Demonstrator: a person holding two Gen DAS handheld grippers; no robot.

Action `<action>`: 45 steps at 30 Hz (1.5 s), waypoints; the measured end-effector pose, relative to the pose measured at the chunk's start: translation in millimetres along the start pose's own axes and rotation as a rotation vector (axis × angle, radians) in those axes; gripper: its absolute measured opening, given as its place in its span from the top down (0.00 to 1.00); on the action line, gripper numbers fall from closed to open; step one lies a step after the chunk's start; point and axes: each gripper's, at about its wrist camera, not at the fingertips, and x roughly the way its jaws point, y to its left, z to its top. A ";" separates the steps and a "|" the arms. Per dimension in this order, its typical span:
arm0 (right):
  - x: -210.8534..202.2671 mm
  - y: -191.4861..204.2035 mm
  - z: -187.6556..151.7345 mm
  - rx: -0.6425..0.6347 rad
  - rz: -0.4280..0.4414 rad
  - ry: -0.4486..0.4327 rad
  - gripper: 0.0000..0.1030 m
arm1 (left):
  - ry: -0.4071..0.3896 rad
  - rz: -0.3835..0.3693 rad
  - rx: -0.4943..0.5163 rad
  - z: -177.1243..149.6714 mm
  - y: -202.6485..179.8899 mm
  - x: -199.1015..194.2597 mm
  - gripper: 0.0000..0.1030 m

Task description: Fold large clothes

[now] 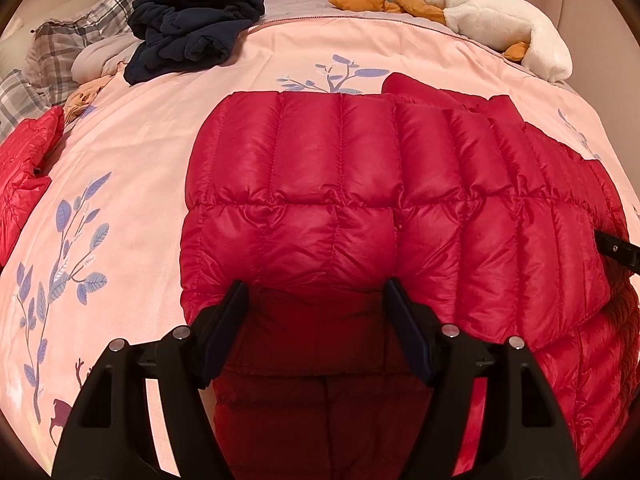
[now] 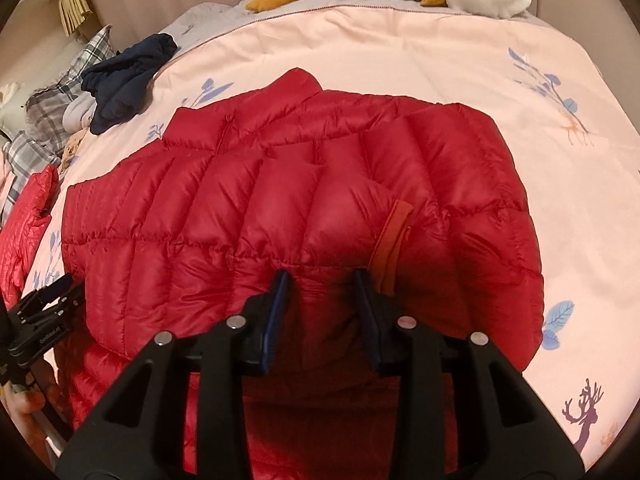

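- Across the bed [image 1: 160, 128], a pink cover printed with blue leaf sprigs and small deer lies spread out, carrying everything else.
- Red quilted down jacket [image 1: 320, 184] lies in the middle of that cover, puffy panels up, collar at the far edge (in the right wrist view one sleeve is folded over the body, its orange-lined cuff [image 2: 394, 236] showing).
- White plush toy [image 1: 504, 24] with orange feet rests at the far edge of the bed, well apart from the jacket.
- Crumpled navy garment [image 1: 192, 28] sits far left, next to a grey plaid pillow [image 1: 60, 48].
- Second red quilted piece [image 1: 24, 176] lies at the left edge of the bed, apart from the jacket.
- Left hand-held gripper [image 1: 316, 292] hangs over the jacket's near hem, jaws wide apart with fabric below them and nothing pinched.
- Right hand-held gripper [image 2: 324, 280] points down at the near hem beside the cuff; its jaws are closing, a ridge of red fabric between them, though I cannot tell whether the pads press on it yet.
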 end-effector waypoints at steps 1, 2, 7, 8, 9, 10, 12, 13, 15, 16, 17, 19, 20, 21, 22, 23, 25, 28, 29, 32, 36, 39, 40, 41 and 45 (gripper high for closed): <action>-4.8 1.1 0.1 -0.001 0.000 -0.010 0.66 | 0.001 0.000 -0.001 0.2 0.1 0.1 0.31; -9.8 3.4 1.0 -0.014 -0.004 -0.029 0.65 | 0.002 0.001 -0.002 0.3 0.1 0.2 0.31; -34.5 21.3 -14.6 -0.118 0.012 -0.107 0.48 | 0.001 0.001 -0.001 0.5 0.3 -0.1 0.31; -30.9 22.2 -17.0 -0.129 0.007 -0.092 0.48 | 0.002 0.001 0.000 0.6 0.4 -0.1 0.31; -27.2 22.0 -19.0 -0.136 -0.004 -0.082 0.48 | 0.003 0.001 0.000 0.9 0.5 -0.1 0.31; -21.2 20.7 -21.1 -0.141 -0.017 -0.069 0.49 | 0.003 0.000 0.000 0.7 0.4 0.1 0.31; -11.8 17.2 -23.8 -0.125 -0.010 -0.047 0.49 | 0.004 -0.001 -0.003 0.5 0.1 0.0 0.31; -8.3 15.8 -24.3 -0.117 -0.006 -0.041 0.49 | 0.003 0.000 -0.001 0.5 -0.2 0.1 0.31; -6.5 15.0 -24.5 -0.111 -0.005 -0.037 0.49 | 0.003 0.003 -0.001 0.3 -0.5 0.9 0.30; -7.4 14.8 -24.0 -0.108 -0.004 -0.035 0.49 | 0.004 0.003 -0.003 0.5 -0.4 0.7 0.30; -9.9 14.9 -23.9 -0.104 -0.001 -0.038 0.49 | 0.004 0.004 -0.005 0.3 -0.3 0.4 0.30; -19.1 14.7 -24.2 -0.096 0.015 -0.061 0.49 | -0.007 0.008 -0.012 -0.8 0.0 -4.4 0.30; -24.7 14.7 -24.9 -0.099 0.023 -0.079 0.49 | -0.019 0.008 -0.018 -2.5 0.2 -9.0 0.30; -29.9 14.8 -26.3 -0.104 0.029 -0.094 0.49 | -0.031 0.006 -0.021 -5.0 0.1 -14.5 0.30; -35.6 15.9 -28.5 -0.113 0.036 -0.109 0.49 | -0.042 0.004 -0.020 -7.6 -0.6 -19.2 0.30; -40.2 17.1 -31.1 -0.123 0.046 -0.121 0.49 | -0.058 0.001 -0.012 -10.5 -1.8 -25.0 0.30; -42.3 18.6 -35.6 -0.129 0.057 -0.120 0.49 | -0.082 0.004 0.021 -15.6 -6.8 -33.6 0.30; -29.0 17.7 -38.9 -0.125 0.035 -0.085 0.49 | -0.077 0.021 0.070 -18.2 -17.4 -31.6 0.30; -22.5 16.4 -39.7 -0.115 0.034 -0.070 0.49 | -0.069 0.028 0.076 -18.3 -19.1 -28.8 0.30; -14.0 16.7 -40.3 -0.109 0.030 -0.052 0.49 | -0.029 0.028 0.077 -19.0 -22.5 -16.0 0.30; -12.9 15.9 -38.9 -0.110 0.039 -0.041 0.48 | -0.015 0.030 0.072 -17.4 -21.6 -14.1 0.30; -30.7 12.3 -45.5 -0.086 0.094 -0.075 0.42 | -0.019 0.022 0.042 -22.2 -18.9 -27.8 0.30; -35.5 11.8 -48.5 -0.090 0.105 -0.086 0.38 | -0.025 0.017 0.041 -25.4 -19.4 -32.8 0.28; -44.0 11.9 -54.8 -0.102 0.113 -0.102 0.38 | -0.033 0.012 0.045 -29.6 -20.1 -39.4 0.26; -67.9 7.4 -79.2 -0.111 0.141 -0.126 0.33 | -0.075 0.008 0.055 -52.4 -21.0 -69.8 0.16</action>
